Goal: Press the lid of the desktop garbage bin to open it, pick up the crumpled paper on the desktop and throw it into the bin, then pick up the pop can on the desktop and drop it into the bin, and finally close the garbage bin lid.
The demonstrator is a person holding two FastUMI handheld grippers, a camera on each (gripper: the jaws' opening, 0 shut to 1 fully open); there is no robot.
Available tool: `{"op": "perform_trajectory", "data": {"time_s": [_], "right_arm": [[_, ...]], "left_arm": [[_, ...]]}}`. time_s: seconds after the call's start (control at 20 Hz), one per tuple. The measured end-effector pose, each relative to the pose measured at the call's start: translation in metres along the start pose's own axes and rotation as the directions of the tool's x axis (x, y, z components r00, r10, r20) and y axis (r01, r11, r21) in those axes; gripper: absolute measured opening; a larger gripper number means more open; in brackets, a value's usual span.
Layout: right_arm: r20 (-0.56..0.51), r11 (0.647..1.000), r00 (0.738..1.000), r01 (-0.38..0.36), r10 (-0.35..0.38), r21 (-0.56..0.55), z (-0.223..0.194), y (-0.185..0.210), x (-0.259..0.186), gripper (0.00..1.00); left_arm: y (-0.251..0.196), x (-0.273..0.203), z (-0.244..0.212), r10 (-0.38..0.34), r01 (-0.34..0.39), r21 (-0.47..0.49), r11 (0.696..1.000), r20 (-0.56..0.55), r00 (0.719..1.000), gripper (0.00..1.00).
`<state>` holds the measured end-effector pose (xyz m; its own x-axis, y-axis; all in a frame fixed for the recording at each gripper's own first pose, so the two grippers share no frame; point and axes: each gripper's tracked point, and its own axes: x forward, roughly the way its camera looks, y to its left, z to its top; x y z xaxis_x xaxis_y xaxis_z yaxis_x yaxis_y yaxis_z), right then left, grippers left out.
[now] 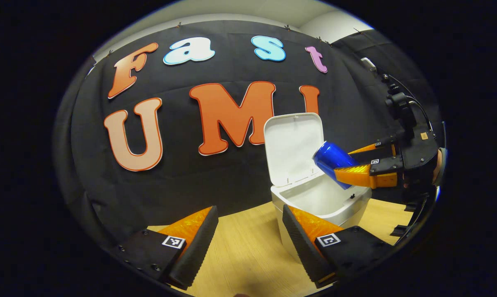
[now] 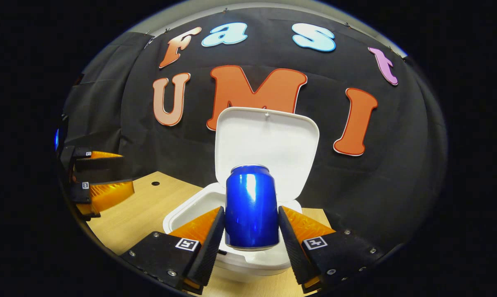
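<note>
The white desktop bin (image 1: pixel 357 204) stands on the wooden table with its lid (image 1: pixel 293 144) swung up and upright behind the mouth. A blue pop can (image 1: pixel 333 161) hangs tilted over the bin's right side, with my right gripper (image 1: pixel 344 163) shut on it. In the right gripper view the can (image 2: pixel 251 206) stands upright between my right gripper's (image 2: pixel 250 211) fingers, in front of the lid (image 2: pixel 269 138) and above the open bin (image 2: pixel 181 214). My left gripper (image 1: pixel 249 210) is open with nothing in it, low beside the bin's left front; it appears far left as the left gripper (image 2: pixel 115 176).
The light wooden table (image 1: pixel 240 247) reaches back to the black cloth wall. A small round hole (image 2: pixel 155 183) sits in the tabletop left of the bin. The hand holding the right gripper (image 1: pixel 438 165) is at the far right edge.
</note>
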<state>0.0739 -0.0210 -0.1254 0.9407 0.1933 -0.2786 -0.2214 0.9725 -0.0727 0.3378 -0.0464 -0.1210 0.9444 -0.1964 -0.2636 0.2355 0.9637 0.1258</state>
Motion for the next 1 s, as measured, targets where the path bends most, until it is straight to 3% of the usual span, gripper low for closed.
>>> {"op": "perform_trajectory", "data": {"time_s": [0.45,0.5,0.55,0.85,0.9,1.0], "right_arm": [[-0.072,0.999,0.997,-0.033,0.032,-0.013,-0.030,0.010,0.018,0.77],[-0.077,0.999,0.996,-0.037,0.036,-0.013,-0.032,0.011,0.018,0.77],[-0.082,0.999,0.996,-0.038,0.036,-0.014,-0.034,0.013,0.019,0.77],[-0.079,1.000,0.997,-0.027,0.026,-0.010,-0.035,0.013,0.017,0.78],[-0.078,1.000,0.997,-0.024,0.023,-0.016,-0.034,0.012,0.016,0.79],[-0.079,0.999,0.996,-0.030,0.029,-0.020,-0.034,0.014,0.014,0.79]], "left_arm": [[0.052,-0.031,0.024,0.203,-0.200,-0.045,0.979,0.089,0.975,1.00],[0.058,-0.036,0.029,0.226,-0.223,-0.041,0.974,0.105,0.968,0.95],[0.064,-0.042,0.032,0.248,-0.245,-0.038,0.969,0.119,0.962,1.00],[0.083,-0.069,0.039,0.332,-0.326,-0.066,0.943,0.144,0.932,0.99],[0.085,-0.074,0.040,0.341,-0.335,-0.069,0.940,0.144,0.929,0.95],[0.088,-0.083,0.040,0.356,-0.350,-0.066,0.934,0.151,0.922,0.99]]}}
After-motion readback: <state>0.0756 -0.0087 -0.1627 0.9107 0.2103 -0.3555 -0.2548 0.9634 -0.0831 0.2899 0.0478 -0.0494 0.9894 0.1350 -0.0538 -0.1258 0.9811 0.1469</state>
